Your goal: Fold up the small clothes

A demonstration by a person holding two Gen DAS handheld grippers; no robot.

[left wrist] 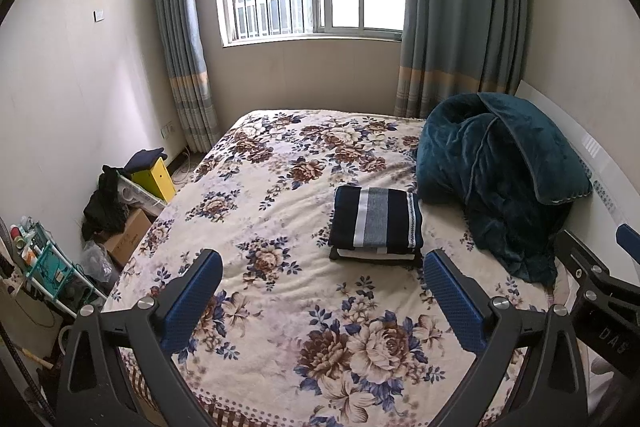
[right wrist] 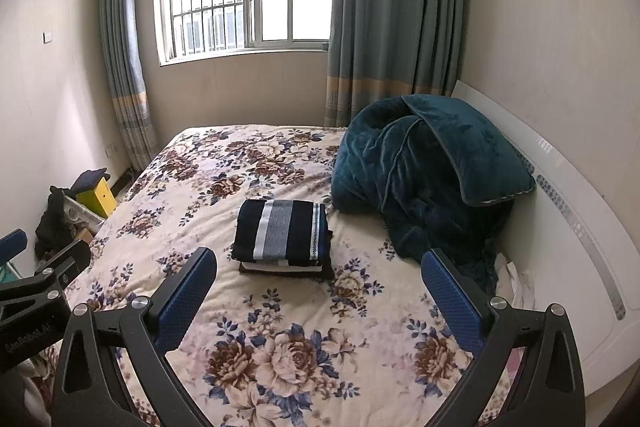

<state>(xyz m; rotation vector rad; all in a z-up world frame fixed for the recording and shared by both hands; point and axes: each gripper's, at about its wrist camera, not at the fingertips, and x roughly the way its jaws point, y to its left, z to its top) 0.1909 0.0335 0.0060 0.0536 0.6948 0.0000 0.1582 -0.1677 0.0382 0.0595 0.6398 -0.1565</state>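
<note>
A folded striped garment (left wrist: 376, 223) (right wrist: 282, 235), dark navy with white and grey bands, lies on top of other folded clothes on the floral bedspread (left wrist: 280, 307) (right wrist: 280, 327). My left gripper (left wrist: 322, 269) hangs open above the bed, short of the stack, with nothing between its blue pads. Its fingers frame the stack from the near side. My right gripper (right wrist: 320, 267) is also open and empty, at a similar distance from the stack. The right gripper's body shows at the right edge of the left wrist view, and the left one at the left edge of the right wrist view.
A bundled teal quilt (left wrist: 500, 179) (right wrist: 424, 171) sits against the white headboard (right wrist: 560, 227) right of the stack. Left of the bed the floor holds a yellow box (left wrist: 156, 179), cardboard boxes (left wrist: 128, 235) and a small rack (left wrist: 48, 267). A barred window and curtains stand behind.
</note>
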